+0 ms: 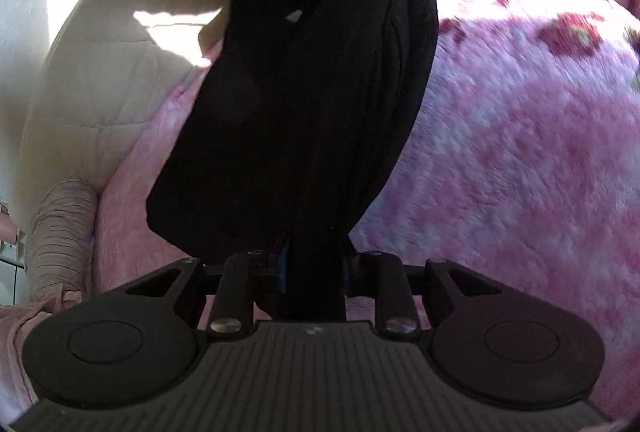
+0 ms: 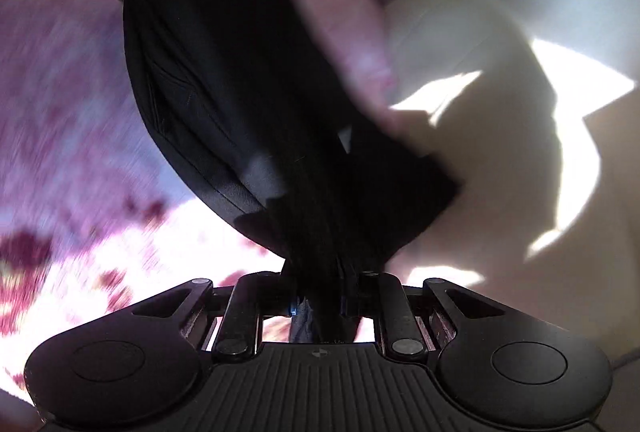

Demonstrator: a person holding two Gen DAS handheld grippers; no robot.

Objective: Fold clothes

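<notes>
Black garment (image 1: 288,104), seemingly trousers, hangs bunched above the pink blanket (image 1: 500,136).

One black garment, two grippers, one pink blanket.
One black garment (image 1: 288,112), two grippers: left gripper (image 1: 314,264), right gripper (image 2: 318,296); one fluffy pink blanket (image 1: 520,152), one cream quilt (image 1: 92,80).

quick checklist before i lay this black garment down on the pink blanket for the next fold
1. Left gripper clamped on the black garment: ok.
2. Right gripper clamped on the same garment: ok.
3. Garment hanging between the two grippers, off the pink blanket: ok.
4. Garment flat and smooth: not ok, it is bunched at both grips.
5. Blanket free of other items where it shows: ok; the part behind the garment, cannot tell.
6. Cream quilt clear of the landing spot: cannot tell.
</notes>
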